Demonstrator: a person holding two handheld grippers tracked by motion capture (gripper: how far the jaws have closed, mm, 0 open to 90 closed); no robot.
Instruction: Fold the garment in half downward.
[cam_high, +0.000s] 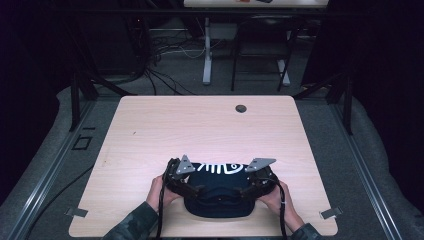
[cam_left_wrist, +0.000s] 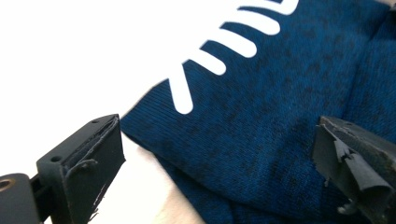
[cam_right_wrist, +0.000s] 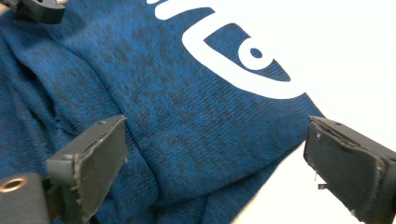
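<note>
- Navy knit garment (cam_high: 217, 192) lies folded into a compact bundle on the near edge of the bench (cam_high: 200, 130), between the person's two hands.
- Left claw (cam_left_wrist: 217, 168) stands released: its jaws are spread wide on either side of the garment's folded edge, with cloth in the gap and neither pad pressing on it.
- Right claw (cam_right_wrist: 215, 158) is released too: its jaws are spread wide over the knit, one jaw above the fabric, the other out past the garment's edge over the pale bench.
- From above, the left claw (cam_high: 192, 187) meets the bundle's left side and the right claw (cam_high: 247, 190) its right side, both angled inward toward each other.
- White fishbone print (cam_high: 219, 168) runs across the garment's far side; the left gripper view shows its rib bars (cam_left_wrist: 219, 44), the right gripper view its head and eye (cam_right_wrist: 254, 56).
- Left hand (cam_high: 159, 192) and right hand (cam_high: 280, 197) grip the tools, cables trailing back toward the person's sleeves.
- Farther out, the light wood bench carries a round dark grommet hole (cam_high: 241, 108) near its far edge.
- Beyond the bench lie grey floor, loose cables and the legs of another table (cam_high: 207, 65).
</note>
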